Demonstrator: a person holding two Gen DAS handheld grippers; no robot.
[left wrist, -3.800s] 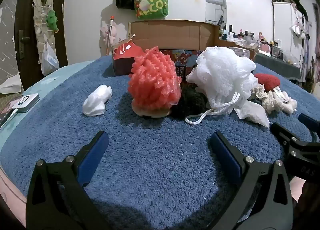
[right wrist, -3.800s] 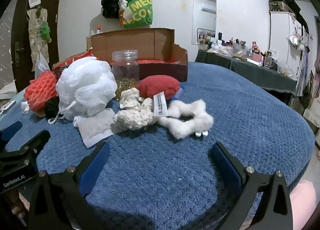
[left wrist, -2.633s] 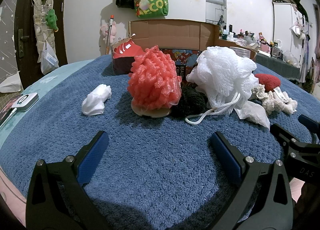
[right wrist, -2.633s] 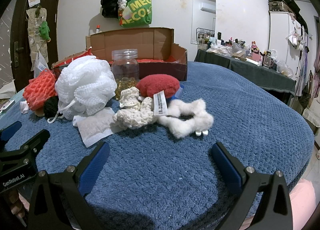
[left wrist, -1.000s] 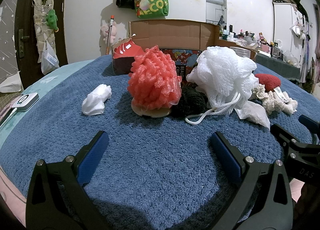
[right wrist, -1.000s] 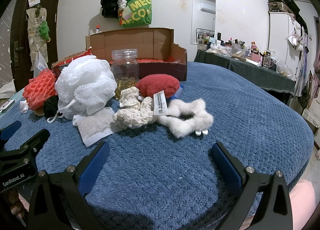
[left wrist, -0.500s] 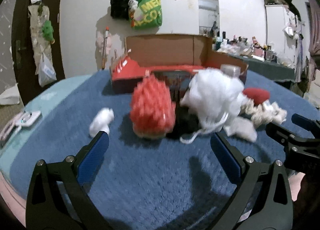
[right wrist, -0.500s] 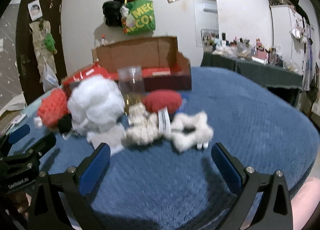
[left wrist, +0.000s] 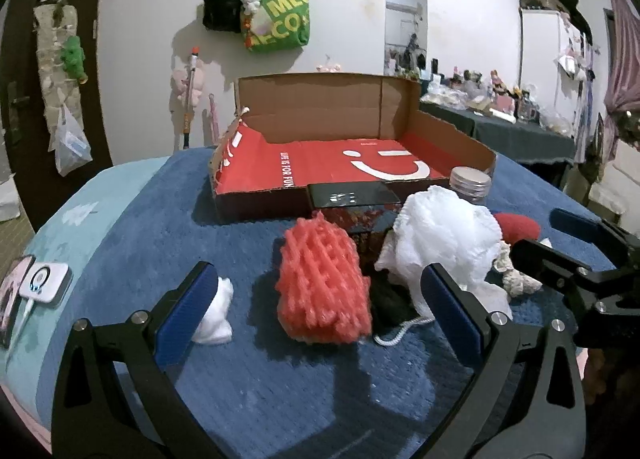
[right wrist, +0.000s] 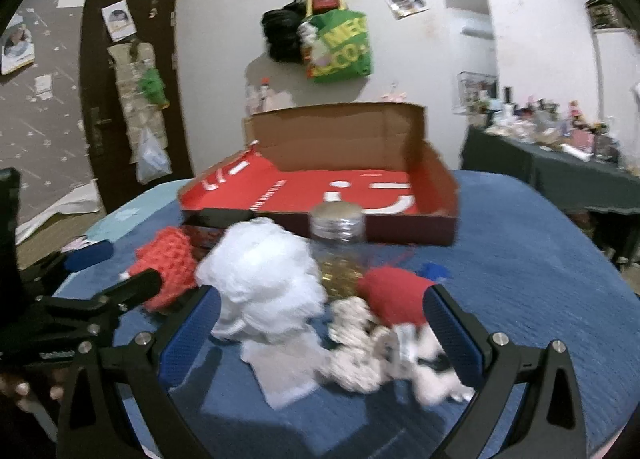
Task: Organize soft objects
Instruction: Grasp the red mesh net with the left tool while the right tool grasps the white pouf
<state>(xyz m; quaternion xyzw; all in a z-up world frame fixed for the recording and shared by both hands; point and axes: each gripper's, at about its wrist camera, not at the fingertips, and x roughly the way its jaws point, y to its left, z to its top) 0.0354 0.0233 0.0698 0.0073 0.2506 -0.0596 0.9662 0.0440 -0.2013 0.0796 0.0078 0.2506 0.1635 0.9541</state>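
Soft things lie in a cluster on the blue blanket (left wrist: 320, 391): a red foam net (left wrist: 322, 287), a white mesh pouf (left wrist: 444, 243), a small white wad (left wrist: 216, 311), a black lump (left wrist: 390, 299) and a red pad (left wrist: 518, 227). My left gripper (left wrist: 318, 299) hangs open above and in front of the red net, holding nothing. In the blurred right wrist view, my right gripper (right wrist: 322, 323) is open over the pouf (right wrist: 264, 271), a cream crocheted piece (right wrist: 356, 343), a white fluffy piece (right wrist: 432, 367) and the red pad (right wrist: 394, 295).
An open cardboard box (left wrist: 328, 107) with a red inside stands behind the cluster. A clear jar (right wrist: 338, 235) with a metal lid stands between pouf and box. A white sheet (right wrist: 288, 375) lies in front. A small white device (left wrist: 44, 281) lies at the far left edge.
Both grippers have risen and now look down on the cluster, so the inside of the box shows. They remain open. The objects have not moved.
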